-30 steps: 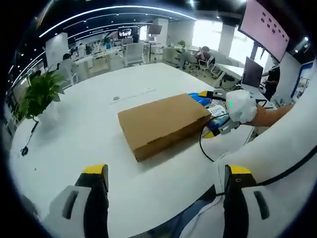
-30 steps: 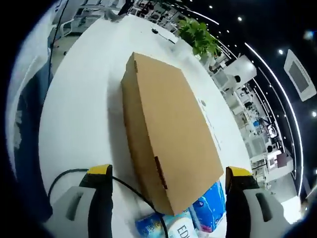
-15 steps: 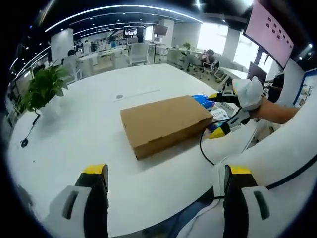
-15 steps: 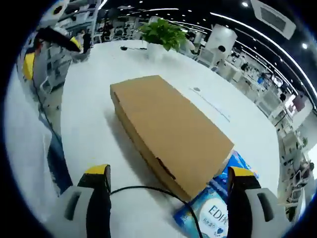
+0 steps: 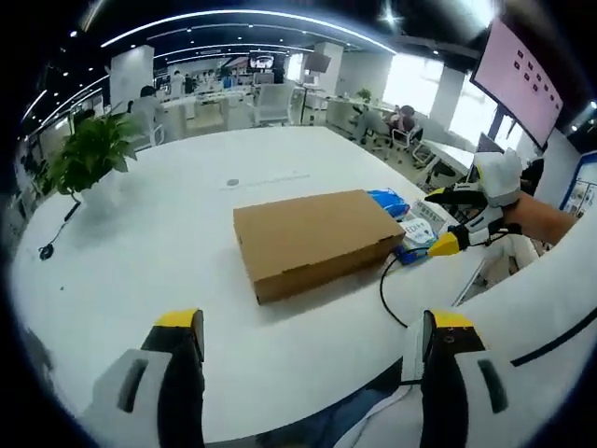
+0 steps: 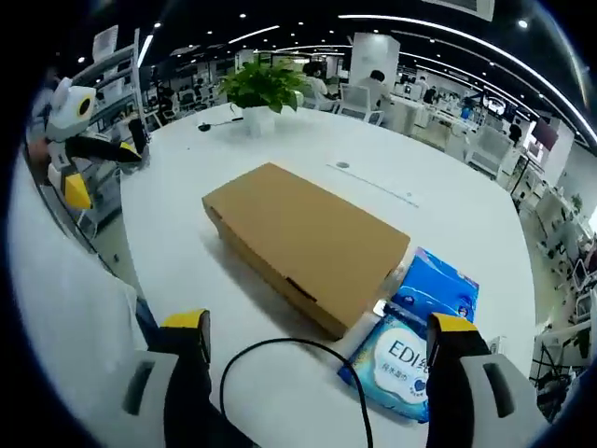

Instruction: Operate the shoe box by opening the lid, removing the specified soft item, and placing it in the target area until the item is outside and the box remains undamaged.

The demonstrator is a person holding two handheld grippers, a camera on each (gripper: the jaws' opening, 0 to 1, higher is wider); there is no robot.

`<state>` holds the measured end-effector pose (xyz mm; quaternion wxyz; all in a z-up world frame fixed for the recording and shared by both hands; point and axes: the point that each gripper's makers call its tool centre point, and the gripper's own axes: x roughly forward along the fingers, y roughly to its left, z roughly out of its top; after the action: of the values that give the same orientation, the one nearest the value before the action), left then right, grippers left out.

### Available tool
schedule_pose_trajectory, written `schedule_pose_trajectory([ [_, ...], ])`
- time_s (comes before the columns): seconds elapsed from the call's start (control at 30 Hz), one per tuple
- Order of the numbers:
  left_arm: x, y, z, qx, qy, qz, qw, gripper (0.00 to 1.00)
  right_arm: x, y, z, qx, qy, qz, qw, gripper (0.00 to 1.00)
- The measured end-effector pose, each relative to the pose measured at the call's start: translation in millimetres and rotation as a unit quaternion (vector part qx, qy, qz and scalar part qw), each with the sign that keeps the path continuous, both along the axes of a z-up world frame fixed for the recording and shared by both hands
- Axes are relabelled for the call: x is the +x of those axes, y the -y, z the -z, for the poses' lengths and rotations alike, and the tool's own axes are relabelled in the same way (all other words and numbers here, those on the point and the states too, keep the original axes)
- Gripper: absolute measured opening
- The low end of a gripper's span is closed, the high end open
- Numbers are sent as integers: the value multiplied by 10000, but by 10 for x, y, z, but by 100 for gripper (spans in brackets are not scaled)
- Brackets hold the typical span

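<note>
Backing off and levelling out, the right tongs [image 6: 317, 350] now look along the surface from farther away, so that the flat brown cardboard shoe box [image 6: 303, 245] sits well ahead of them, not close under the jaws as a second ago; the box itself lies where it lay. Its lid is shut. In the right gripper view its long axis runs from far left to near right, and the near short end, with a small tab slot, points toward these tongs. Both pairs hang with jaws wide apart, holding nothing. The left tongs [image 5: 308, 359] are over the near edge of the round white surface [image 5: 168, 243], box [image 5: 317, 238] well ahead, long side toward them. The right tongs [image 5: 448, 219] show there at the far right, nearer the box's end, so I judge the right hand better placed for the lid. Just beside that end lie two blue soft tissue packs [image 6: 410, 327], and a black cable [image 6: 280, 359] curls across the surface between tongs and box; it could snag. A green potted plant [image 6: 256, 89] stands well apart at the far side
</note>
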<state>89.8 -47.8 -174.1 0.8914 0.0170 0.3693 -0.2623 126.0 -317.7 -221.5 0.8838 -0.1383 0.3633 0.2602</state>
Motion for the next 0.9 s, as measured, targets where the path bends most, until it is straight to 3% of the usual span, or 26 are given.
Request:
schedule_pose_trajectory([
  [0.1, 4, -6, -10, 29, 34, -22, 10000, 99, -114, 59, -62, 197, -181, 99, 9996, 98],
  [0.5, -115, 73, -6, 118, -23, -50, 9999, 99, -450, 281, -518, 848, -224, 371, 9955, 96],
  [0.9, -186, 214, -129, 22, 68, -96, 9999, 99, -742, 550, -677, 992, -316, 720, 9920, 92],
])
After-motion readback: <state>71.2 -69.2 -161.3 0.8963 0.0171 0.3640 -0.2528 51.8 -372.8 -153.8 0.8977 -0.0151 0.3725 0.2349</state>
